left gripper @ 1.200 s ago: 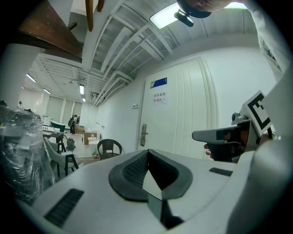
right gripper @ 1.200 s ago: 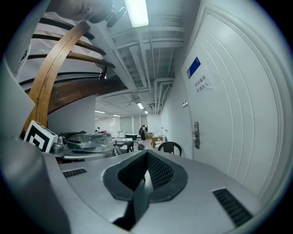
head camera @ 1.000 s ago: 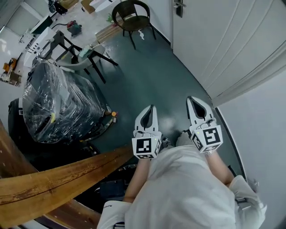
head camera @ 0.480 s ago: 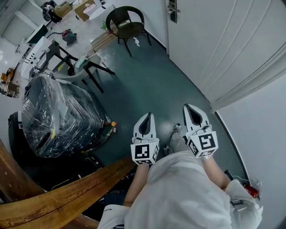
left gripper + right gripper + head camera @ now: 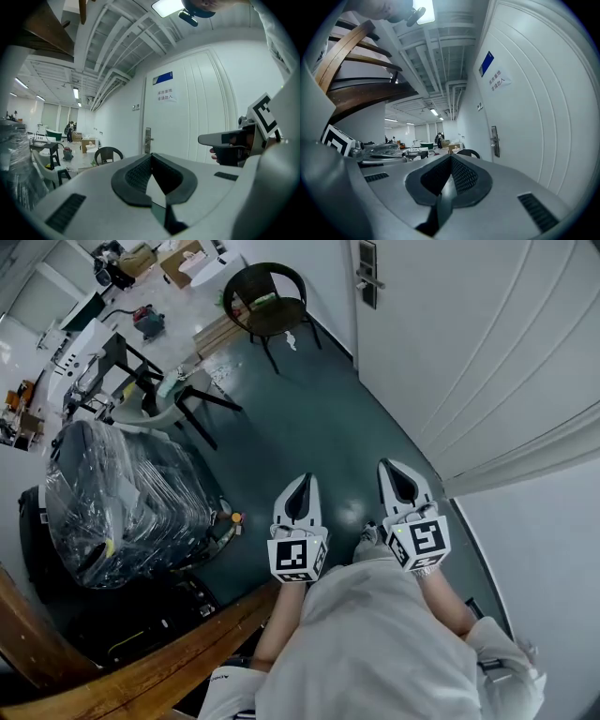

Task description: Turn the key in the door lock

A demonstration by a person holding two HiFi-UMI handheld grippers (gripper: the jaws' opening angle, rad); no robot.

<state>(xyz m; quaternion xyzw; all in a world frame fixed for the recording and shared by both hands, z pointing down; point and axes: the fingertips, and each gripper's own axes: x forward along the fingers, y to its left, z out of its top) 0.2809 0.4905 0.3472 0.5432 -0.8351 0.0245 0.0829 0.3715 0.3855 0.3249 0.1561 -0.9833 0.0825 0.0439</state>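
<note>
Left gripper: the left gripper [image 5: 305, 478] is in the lower middle of the head view, tips toward the top of the frame; its jaws are clenched together with nothing between them, as its own view shows.
Right gripper: the right gripper [image 5: 387, 464] is just beside it, to the right and nearly parallel; its jaws are also pressed together and empty.
Door lock: the door lock [image 5: 367, 273] is a dark plate with a small handle at the top of the head view, right of centre, on the left edge of the white door [image 5: 469, 343]. It is well apart from both grippers.
Key: too small to make out in any view.
Lock in gripper views: at centre in the left gripper view, right of centre in the right gripper view, far behind the jaws in both.
Door sign: a blue sign [image 5: 486, 63] with a white notice under it is high on the door.
Floor: dark green floor [image 5: 319, 418] lies between the grippers and the door.
Surroundings: a dark round chair [image 5: 272, 292] is at the top centre, near the lock; a bundle wrapped in plastic film [image 5: 122, 488] is at the left; a curved wooden rail [image 5: 141, 676] crosses the lower left.
</note>
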